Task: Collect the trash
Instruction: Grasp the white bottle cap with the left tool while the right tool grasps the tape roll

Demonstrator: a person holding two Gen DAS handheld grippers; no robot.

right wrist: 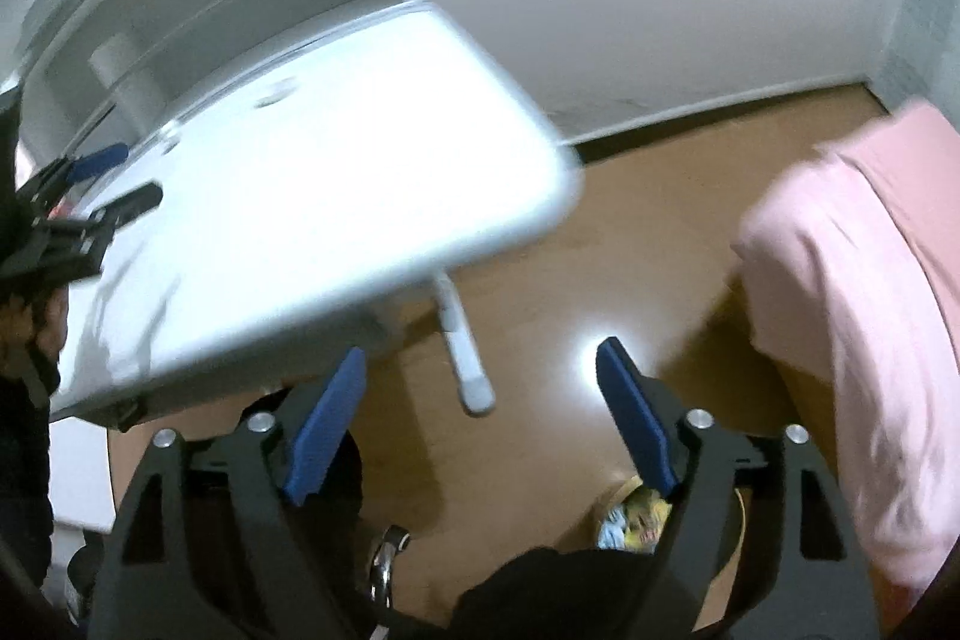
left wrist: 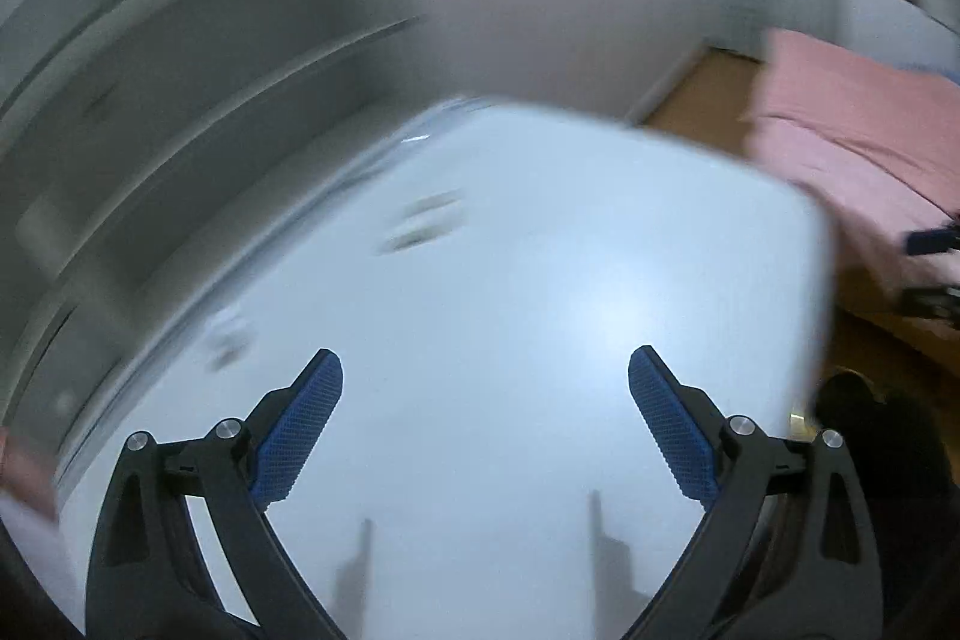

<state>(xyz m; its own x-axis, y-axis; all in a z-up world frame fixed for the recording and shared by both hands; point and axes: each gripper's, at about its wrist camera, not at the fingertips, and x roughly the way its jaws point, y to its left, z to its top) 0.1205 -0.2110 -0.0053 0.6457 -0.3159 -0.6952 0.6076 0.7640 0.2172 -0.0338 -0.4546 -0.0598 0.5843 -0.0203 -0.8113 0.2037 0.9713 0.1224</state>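
Left gripper jaws stand apart, empty, above the white rectangular table. Right gripper jaws likewise apart and empty, over brown wooden floor. Crumpled yellow-and-white trash lies in a round bin near the right gripper; orientation indistinct. Pink bedding lies right.

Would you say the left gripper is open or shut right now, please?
Open: the left gripper has its blue pads spread wide, with only the white table showing between them.
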